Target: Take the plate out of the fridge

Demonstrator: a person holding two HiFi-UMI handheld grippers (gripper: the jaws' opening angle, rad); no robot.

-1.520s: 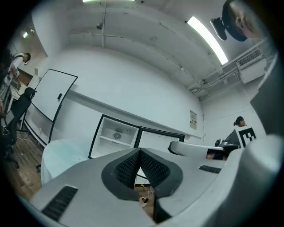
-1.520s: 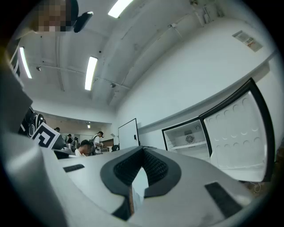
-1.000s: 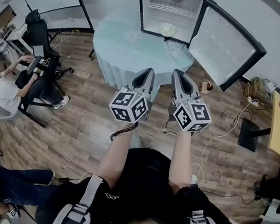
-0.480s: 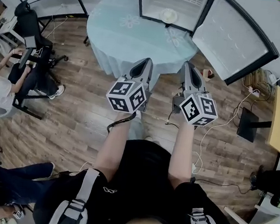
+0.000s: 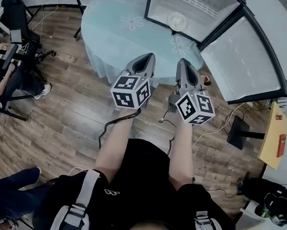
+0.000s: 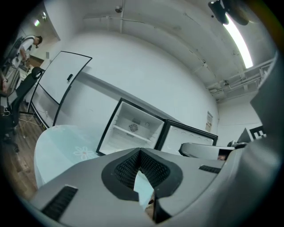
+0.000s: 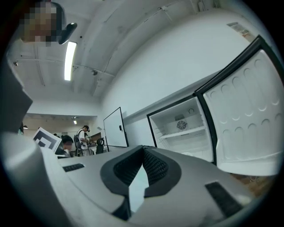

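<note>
A small fridge (image 5: pixel 194 10) stands open on a round table with a pale blue cloth (image 5: pixel 116 28). A pale plate (image 5: pixel 176 21) lies on the fridge's bottom floor. The fridge door (image 5: pixel 242 61) is swung wide to the right. My left gripper (image 5: pixel 148 57) and right gripper (image 5: pixel 183 63) are held side by side in front of the table's near edge, well short of the plate, both shut and empty. The left gripper view has its shut jaws (image 6: pixel 140 150) under the open fridge (image 6: pixel 133 128). In the right gripper view the gripper (image 7: pixel 143 148) is shut too, with the fridge (image 7: pixel 182 128) ahead.
A person sits at a desk (image 5: pixel 1 73) at the left, beside an office chair (image 5: pixel 15 1). Cables (image 5: pixel 218 127) trail over the wooden floor at the right. A yellow table (image 5: pixel 275 135) stands at the right edge. A whiteboard (image 6: pixel 62 84) stands behind the round table.
The table and fridge have come closer and the view has shifted right. Both grippers have moved forward together to the table's near edge. Their jaws have stayed shut.
</note>
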